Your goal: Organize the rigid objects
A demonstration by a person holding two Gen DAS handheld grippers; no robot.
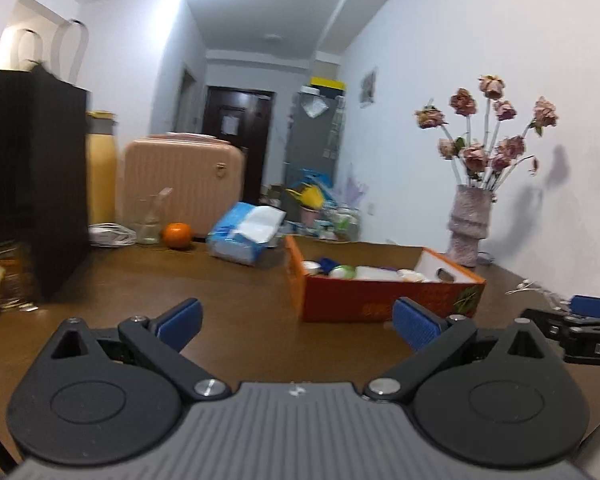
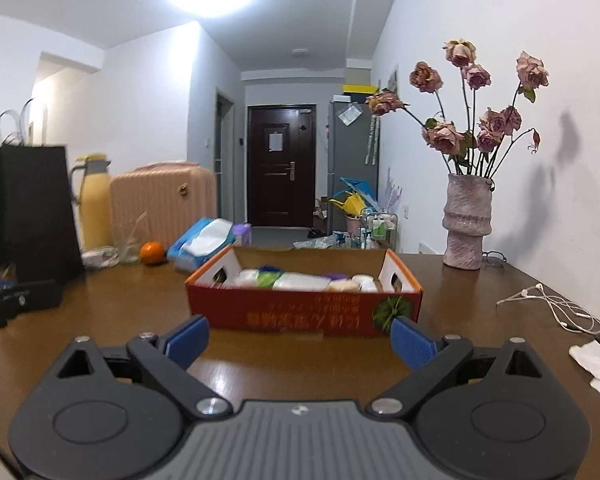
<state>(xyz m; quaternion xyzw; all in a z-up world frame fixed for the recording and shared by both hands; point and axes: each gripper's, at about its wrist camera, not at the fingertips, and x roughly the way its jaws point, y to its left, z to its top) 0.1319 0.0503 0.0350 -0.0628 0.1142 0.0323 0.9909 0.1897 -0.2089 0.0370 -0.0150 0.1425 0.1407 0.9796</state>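
A red-orange cardboard box [image 2: 300, 314] stands on the brown table [image 2: 460, 320], filled with several white, green and purple containers [image 2: 300, 280]. In the right wrist view my right gripper [image 2: 300, 342] is open just in front of the box's long side, with nothing between its blue pads [image 2: 414, 344]. My left gripper [image 1: 298, 326] is also open and empty, left of the box [image 1: 380, 300] near its front corner. The right gripper [image 1: 580, 322] shows at the right edge of the left wrist view. The left gripper [image 2: 16, 304] shows at the left edge of the right wrist view.
An orange [image 2: 153, 253], a glass cup [image 2: 130, 246], a blue tissue pack [image 2: 202, 246], a yellow flask [image 2: 94, 204], a pink suitcase [image 2: 160, 204] and a black paper bag [image 2: 28, 212] stand at the back left. A vase of dried roses [image 2: 466, 226], white earphones [image 2: 552, 306] and a white cloth [image 2: 598, 364] lie to the right.
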